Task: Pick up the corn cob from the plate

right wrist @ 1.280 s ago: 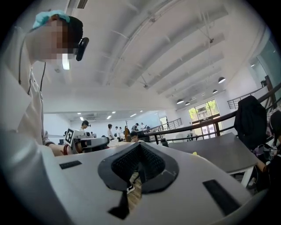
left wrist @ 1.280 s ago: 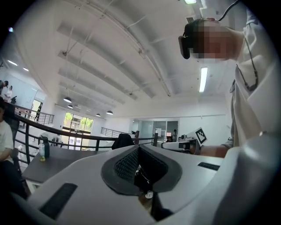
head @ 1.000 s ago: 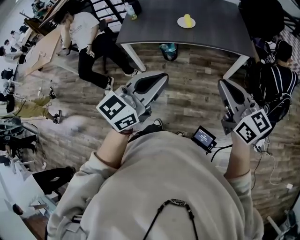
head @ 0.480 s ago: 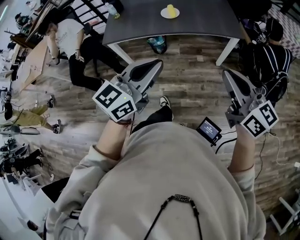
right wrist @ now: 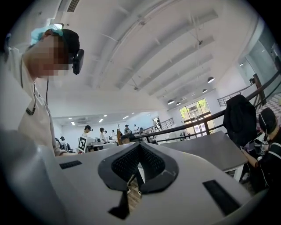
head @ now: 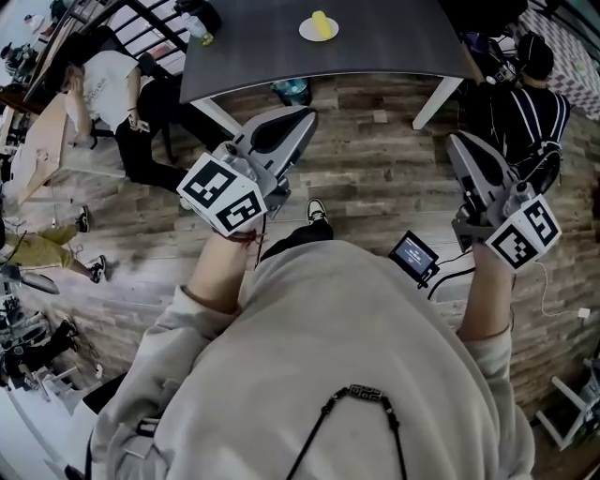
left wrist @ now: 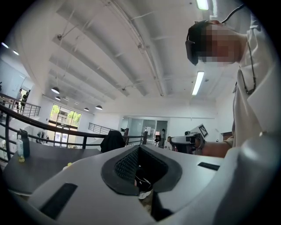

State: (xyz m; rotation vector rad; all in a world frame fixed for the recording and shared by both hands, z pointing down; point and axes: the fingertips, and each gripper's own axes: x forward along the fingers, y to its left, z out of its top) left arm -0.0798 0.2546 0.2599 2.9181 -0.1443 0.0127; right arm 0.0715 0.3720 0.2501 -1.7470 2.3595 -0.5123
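**Both Grippers Closed and Empty, Corn Cob on the Plate**

We hold the left gripper (head: 302, 120) and the right gripper (head: 459, 142) level above the wooden floor (head: 375, 178), short of the dark table (head: 394, 42). In each gripper view the jaws stand together at the tips, with nothing clamped between them. The corn cob (head: 322, 24) lies on the white plate (head: 307, 34) on the table top, well apart from both grippers. A bottle (head: 199, 36) stands at the table's left corner.

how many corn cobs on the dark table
1: the corn cob on the white plate on the dark table. The table's far part is cropped; others may be hidden.
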